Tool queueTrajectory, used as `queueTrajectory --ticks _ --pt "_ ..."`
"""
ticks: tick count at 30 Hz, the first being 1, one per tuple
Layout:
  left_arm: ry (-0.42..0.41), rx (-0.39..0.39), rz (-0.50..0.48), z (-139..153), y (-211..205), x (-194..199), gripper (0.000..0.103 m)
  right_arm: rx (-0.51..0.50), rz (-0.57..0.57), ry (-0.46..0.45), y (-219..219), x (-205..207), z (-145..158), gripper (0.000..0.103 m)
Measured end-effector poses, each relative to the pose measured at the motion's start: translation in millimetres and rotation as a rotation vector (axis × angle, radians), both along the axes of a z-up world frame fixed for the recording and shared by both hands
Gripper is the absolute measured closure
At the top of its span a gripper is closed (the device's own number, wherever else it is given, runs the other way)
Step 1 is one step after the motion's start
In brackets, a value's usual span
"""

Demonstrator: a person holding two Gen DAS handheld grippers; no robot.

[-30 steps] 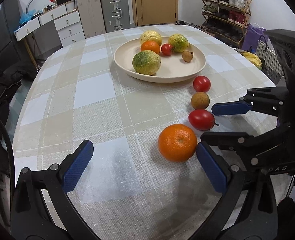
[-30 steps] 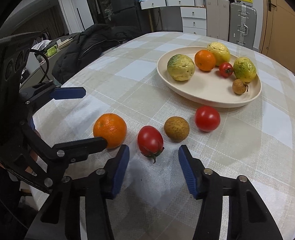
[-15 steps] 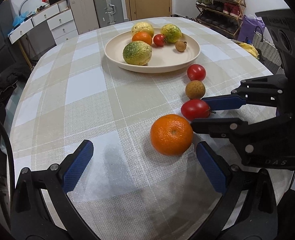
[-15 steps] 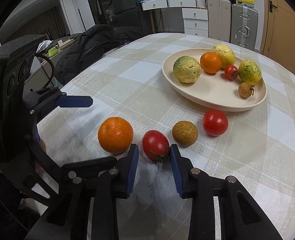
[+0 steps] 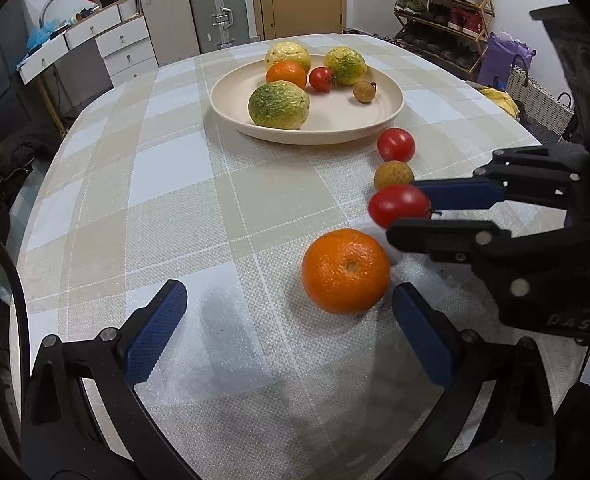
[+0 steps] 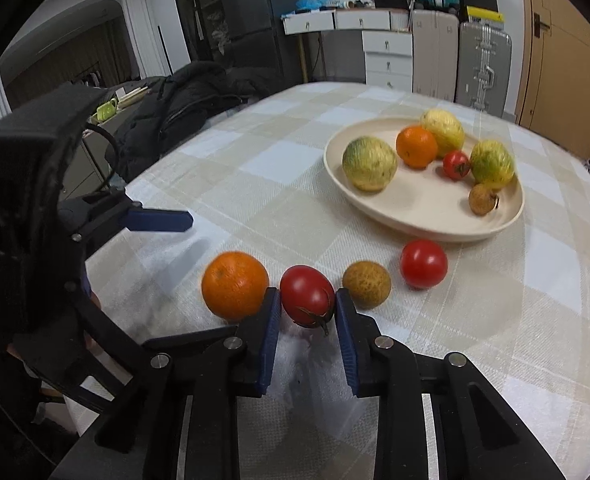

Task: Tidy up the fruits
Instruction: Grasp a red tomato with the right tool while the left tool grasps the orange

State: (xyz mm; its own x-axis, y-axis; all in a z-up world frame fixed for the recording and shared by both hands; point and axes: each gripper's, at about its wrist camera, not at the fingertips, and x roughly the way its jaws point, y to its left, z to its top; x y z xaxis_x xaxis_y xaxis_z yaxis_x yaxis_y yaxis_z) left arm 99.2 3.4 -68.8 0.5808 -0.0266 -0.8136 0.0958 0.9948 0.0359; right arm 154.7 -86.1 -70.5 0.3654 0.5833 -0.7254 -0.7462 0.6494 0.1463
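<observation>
My right gripper is shut on a red tomato, held just above the checked cloth; it also shows in the left wrist view. My left gripper is open, its right pad beside a loose orange. A brown longan and a second tomato lie in a row toward the cream plate. The plate holds three yellow-green fruits, an orange, a small tomato and a longan.
The table is oval with a beige and white checked cloth. A black coat lies off the left edge. Drawers and suitcases stand behind; a shoe rack and a basket stand to the right.
My right gripper moved forward, closed on the red tomato and raised it slightly. My left gripper came closer to the loose orange and stayed open.
</observation>
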Motion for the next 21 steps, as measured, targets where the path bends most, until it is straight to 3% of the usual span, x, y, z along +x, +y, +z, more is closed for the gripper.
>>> queueTrajectory --ticks 9,12,15,18,19,20,21 --pt "-0.03 -0.034 0.0 4.2 2.3 -1.7 0.0 0.034 -0.033 -0.002 -12.5 6.9 11.0 0.075" --pt "-0.042 -0.044 0.003 5.0 1.7 -2.5 0.005 0.043 -0.04 -0.007 -15.1 7.2 13.1 0.075" --pt "-0.043 -0.062 -0.003 4.8 0.3 -2.5 0.021 0.045 -0.047 -0.014 -16.8 6.6 15.1 0.075" --pt "-0.048 -0.113 -0.028 6.2 -0.5 -3.4 0.044 0.048 -0.052 -0.014 -18.0 7.5 15.6 0.075" --pt "-0.05 -0.136 -0.042 7.0 -0.9 -4.2 0.058 0.05 -0.054 -0.014 -18.5 8.0 15.7 0.075" --pt "-0.049 -0.153 -0.056 7.7 -2.2 -4.8 0.064 0.051 -0.056 -0.014 -18.9 8.3 16.0 0.075" --pt "-0.051 -0.146 -0.06 8.1 -4.3 -5.1 0.064 0.052 -0.058 -0.015 -19.5 8.6 15.9 0.075"
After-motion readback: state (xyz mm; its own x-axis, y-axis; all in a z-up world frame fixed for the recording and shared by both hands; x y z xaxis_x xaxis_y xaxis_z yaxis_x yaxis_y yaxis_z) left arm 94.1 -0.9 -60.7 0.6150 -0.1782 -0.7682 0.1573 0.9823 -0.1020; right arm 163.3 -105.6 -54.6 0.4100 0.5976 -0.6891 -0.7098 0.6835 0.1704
